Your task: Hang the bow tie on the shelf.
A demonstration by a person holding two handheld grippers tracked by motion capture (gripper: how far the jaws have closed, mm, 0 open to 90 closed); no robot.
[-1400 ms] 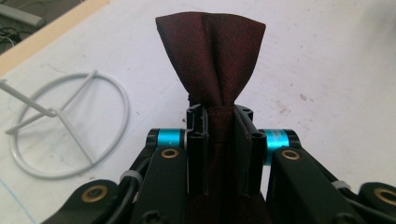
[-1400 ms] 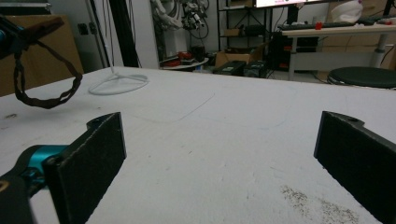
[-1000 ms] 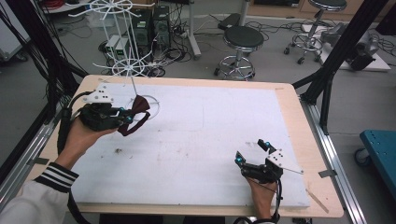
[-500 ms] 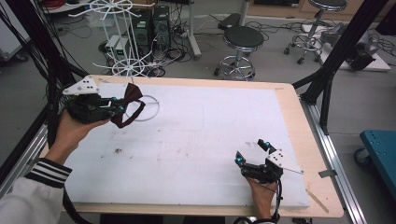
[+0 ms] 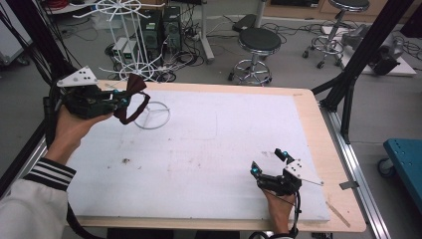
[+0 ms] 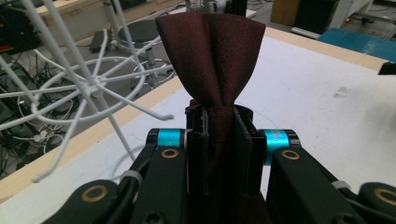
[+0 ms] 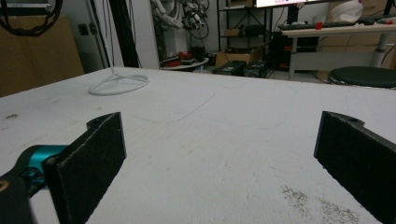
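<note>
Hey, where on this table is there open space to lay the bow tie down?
The widest bare patch is the white table top between the rack's ring base and the right gripper. The far right stretch is bare too. It is crowded at the far left corner, where the left gripper holds the bow tie beside the wire rack.

White foam-topped table (image 5: 209,149), 2 round stools (image 5: 259,42) behind it, cables (image 5: 189,30) across the floor.

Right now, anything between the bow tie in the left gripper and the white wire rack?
Nothing visible. The left gripper holds the bow tie clamped at its knot, raised off the table. In the left gripper view the white wire rack sits just left of it, open air between.
</note>
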